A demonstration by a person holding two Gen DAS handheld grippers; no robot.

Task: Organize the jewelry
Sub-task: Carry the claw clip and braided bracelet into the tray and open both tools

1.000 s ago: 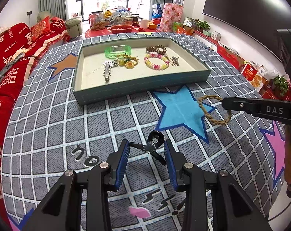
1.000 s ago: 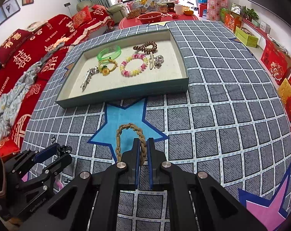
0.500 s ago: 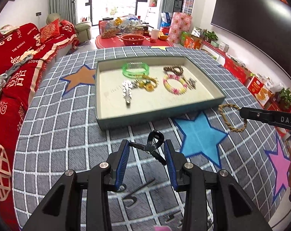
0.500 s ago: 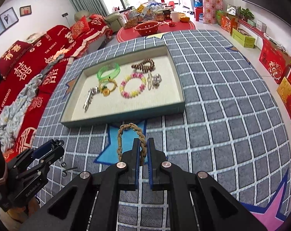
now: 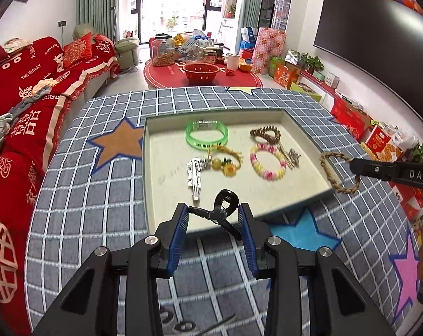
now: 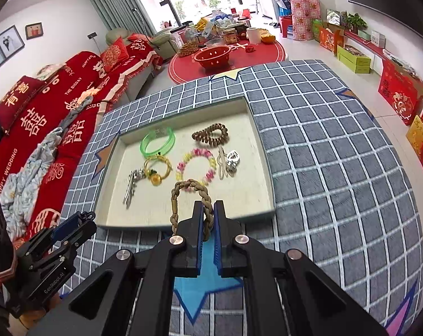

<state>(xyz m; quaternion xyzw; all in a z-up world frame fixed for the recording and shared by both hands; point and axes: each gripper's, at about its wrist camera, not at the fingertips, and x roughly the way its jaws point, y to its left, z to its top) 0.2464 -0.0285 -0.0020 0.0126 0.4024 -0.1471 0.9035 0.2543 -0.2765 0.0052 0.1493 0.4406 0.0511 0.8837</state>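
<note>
Left tongs (image 5: 213,218) grip black clip (image 5: 222,210); right tongs (image 6: 207,218) pinch braided bracelet (image 6: 190,196).

The tray's (image 6: 269,193) near half lies bare, while bracelets (image 6: 196,165) and clips (image 6: 131,186) crowd its far half

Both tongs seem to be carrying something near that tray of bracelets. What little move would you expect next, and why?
Probably carrying both pieces a little further over the tray and lowering them. The right tongs are shut on a braided bracelet above the tray's near edge, and the left tongs hold a black hair clip just over that edge, while bare tray floor lies ahead.
</note>
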